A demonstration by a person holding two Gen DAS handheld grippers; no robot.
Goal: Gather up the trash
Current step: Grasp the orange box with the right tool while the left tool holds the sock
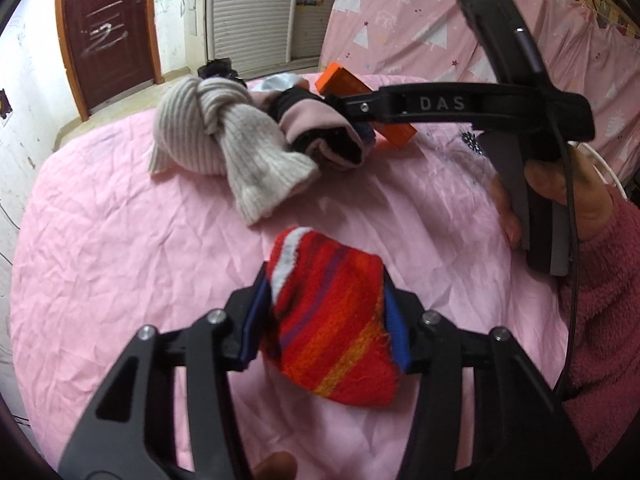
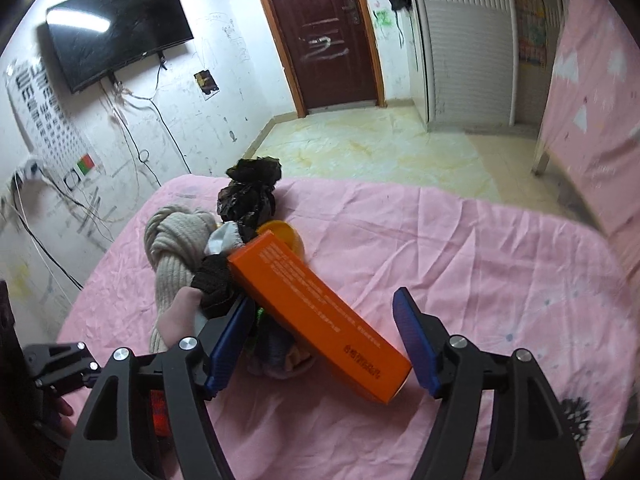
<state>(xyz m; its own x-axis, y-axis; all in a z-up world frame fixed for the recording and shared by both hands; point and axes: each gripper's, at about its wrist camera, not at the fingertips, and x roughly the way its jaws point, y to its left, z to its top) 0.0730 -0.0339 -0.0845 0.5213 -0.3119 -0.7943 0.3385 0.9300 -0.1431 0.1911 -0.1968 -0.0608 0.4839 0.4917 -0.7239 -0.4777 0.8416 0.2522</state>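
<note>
My left gripper (image 1: 326, 312) is shut on a red striped knitted sock (image 1: 332, 320) and holds it just above the pink bed sheet (image 1: 120, 260). My right gripper (image 2: 324, 340) is open, its jaws on either side of an orange carton (image 2: 316, 312) that lies on a pile of clothes; neither blue pad touches it firmly. The right gripper also shows in the left wrist view (image 1: 440, 106), over the orange carton (image 1: 344, 80). A knotted beige knit garment (image 1: 236, 148) lies behind the sock, and shows in the right wrist view (image 2: 176, 248).
A pink and black garment (image 1: 324, 128) lies beside the beige one. A crumpled black plastic bag (image 2: 250, 196) and an orange lid (image 2: 284, 236) sit behind the carton. A pink patterned curtain (image 1: 420, 28) hangs at the right. A TV (image 2: 116, 28) hangs on the wall.
</note>
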